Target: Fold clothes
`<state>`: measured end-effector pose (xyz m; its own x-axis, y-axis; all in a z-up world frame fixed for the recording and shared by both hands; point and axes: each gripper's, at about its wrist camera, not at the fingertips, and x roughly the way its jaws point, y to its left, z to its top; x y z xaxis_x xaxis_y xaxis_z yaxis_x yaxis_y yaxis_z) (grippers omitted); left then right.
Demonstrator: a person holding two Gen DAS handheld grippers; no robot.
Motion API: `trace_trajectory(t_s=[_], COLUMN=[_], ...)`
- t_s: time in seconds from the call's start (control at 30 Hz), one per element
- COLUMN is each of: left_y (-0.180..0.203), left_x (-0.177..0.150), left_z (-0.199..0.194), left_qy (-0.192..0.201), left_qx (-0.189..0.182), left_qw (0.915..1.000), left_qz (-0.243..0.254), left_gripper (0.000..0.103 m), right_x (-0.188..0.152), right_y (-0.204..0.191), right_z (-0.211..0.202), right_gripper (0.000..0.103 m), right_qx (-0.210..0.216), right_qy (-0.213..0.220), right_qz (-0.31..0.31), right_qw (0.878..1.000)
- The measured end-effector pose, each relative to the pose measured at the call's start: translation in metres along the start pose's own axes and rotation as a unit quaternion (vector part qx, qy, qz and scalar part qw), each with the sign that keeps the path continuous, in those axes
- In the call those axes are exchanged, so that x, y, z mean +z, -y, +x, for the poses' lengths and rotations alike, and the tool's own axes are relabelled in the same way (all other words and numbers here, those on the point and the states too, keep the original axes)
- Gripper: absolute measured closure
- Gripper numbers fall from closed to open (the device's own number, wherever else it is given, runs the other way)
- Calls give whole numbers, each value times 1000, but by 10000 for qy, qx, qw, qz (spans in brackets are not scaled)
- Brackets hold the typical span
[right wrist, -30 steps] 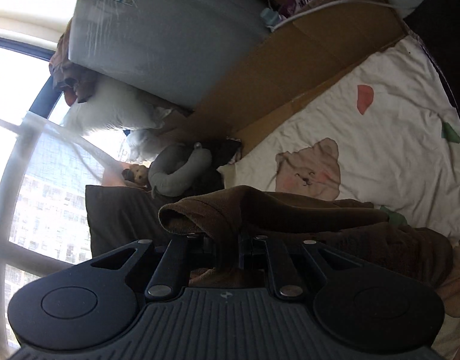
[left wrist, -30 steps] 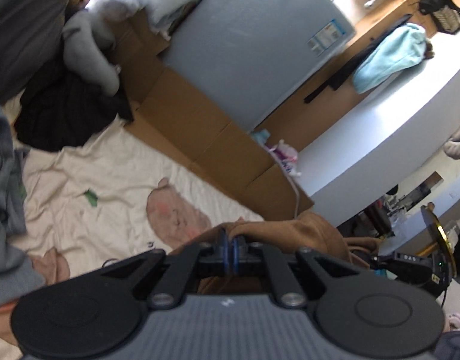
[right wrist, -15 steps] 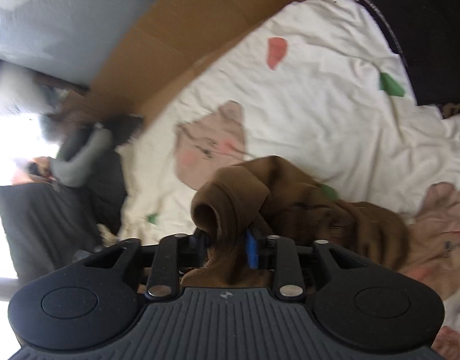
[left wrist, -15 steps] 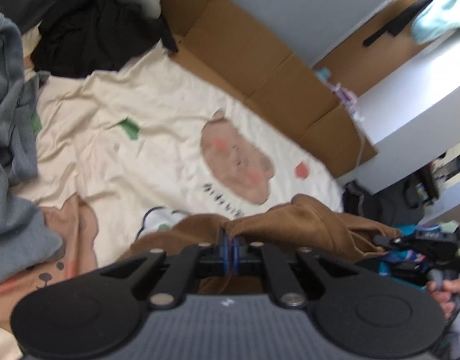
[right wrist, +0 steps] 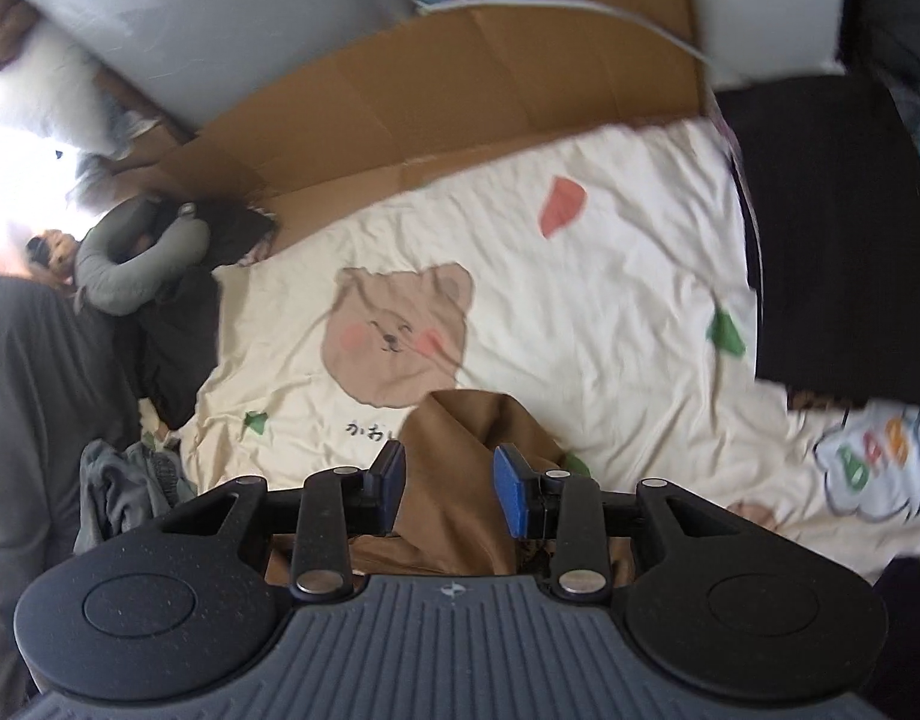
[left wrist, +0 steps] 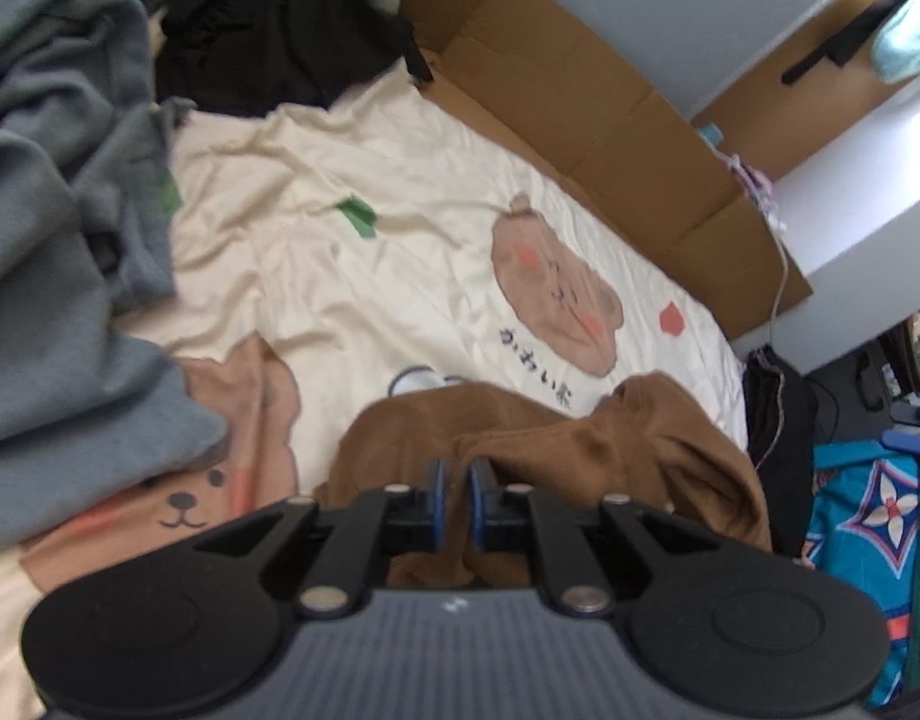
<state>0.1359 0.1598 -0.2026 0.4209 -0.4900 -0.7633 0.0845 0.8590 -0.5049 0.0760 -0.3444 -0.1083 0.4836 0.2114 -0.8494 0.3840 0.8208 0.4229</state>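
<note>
Left wrist: left gripper (left wrist: 452, 495) has just been parting its jaws, a slim gap showing w/ brown garment (left wrist: 586, 450) slack between, lying on the bear-print sheet (left wrist: 399, 264). Right wrist: right gripper (right wrist: 449, 489) has also been opening, pads clear of the brown garment (right wrist: 460, 480) btw them.

Your brown garment (left wrist: 610, 450) lies bunched on the cream bear-print sheet (left wrist: 399, 252), just below the printed bear face, rumpled into soft ridges rather than spread flat. One rounded lump of it rises toward the sheet's right edge. From your right-hand camera you see the same brown garment (right wrist: 460, 480) as a smooth, upright fold with a creased peak, covering the end of the printed lettering
</note>
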Motion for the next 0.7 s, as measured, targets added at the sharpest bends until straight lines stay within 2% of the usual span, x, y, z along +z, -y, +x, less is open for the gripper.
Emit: trace_trajectory(t_s=[0.03,0.1,0.3,0.43,0.63,0.7], left_y=[0,4,30,61,116,129], left_x=[2,5,14,27,55,61], left_z=[-6,-16,-33,-40,-50,-48], left_qy=[50,117,147,141,190,188], left_qx=[-3,9,231,373,446,415], left_qw=[10000,9999,9987,9970,9936,9934], left_qz=[-6,83,440,667,1019,1055], left_gripper=[82,75,70,69,62,59], right_x=[3,10,27,37,52,56], right_y=[-5,-18,-31,-23,-4,2], right_z=[-5,-14,-34,-40,-41,-37], right_gripper=[66,66,66,66,65,58], right_qx=[5,54,299,382,813,985], right_qy=[-29,-108,-163,-103,92,128], right_qz=[-136,-452,-1066,-1374,-1528,-1570], right_qw=[9999,9989,9937,9897,9849,9826])
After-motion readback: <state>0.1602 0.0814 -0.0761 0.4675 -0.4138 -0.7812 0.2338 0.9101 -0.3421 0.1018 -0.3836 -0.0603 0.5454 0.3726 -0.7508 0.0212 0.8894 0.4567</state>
